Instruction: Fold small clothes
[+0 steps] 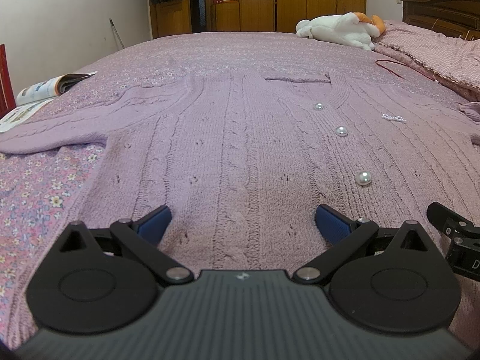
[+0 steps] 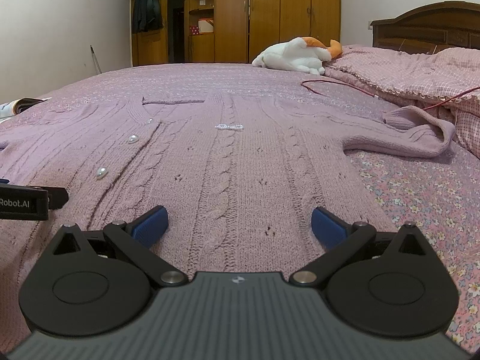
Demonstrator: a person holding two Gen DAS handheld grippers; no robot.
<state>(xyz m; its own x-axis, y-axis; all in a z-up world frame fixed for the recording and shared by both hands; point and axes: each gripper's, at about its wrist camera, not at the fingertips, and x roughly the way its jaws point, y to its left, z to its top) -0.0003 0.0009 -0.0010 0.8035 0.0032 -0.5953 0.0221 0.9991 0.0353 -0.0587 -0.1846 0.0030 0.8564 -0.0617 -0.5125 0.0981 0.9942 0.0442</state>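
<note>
A lilac cable-knit cardigan [image 1: 240, 138] with pearl buttons [image 1: 341, 131] lies spread flat on the bed, front up, its sleeves out to both sides. It also shows in the right wrist view [image 2: 234, 162]. My left gripper [image 1: 241, 220] is open and empty, low over the hem on the cardigan's left half. My right gripper [image 2: 238, 223] is open and empty, low over the hem on the right half. The right sleeve [image 2: 420, 132] is bent back near the quilt. Each gripper shows at the edge of the other's view.
The bed has a pink floral sheet [image 2: 420, 210]. An open magazine [image 1: 45, 90] lies at the left edge. A white plush toy [image 2: 297, 55], a red cord [image 2: 339, 85] and a pink quilt [image 2: 420, 72] lie at the headboard side. Wardrobes stand beyond.
</note>
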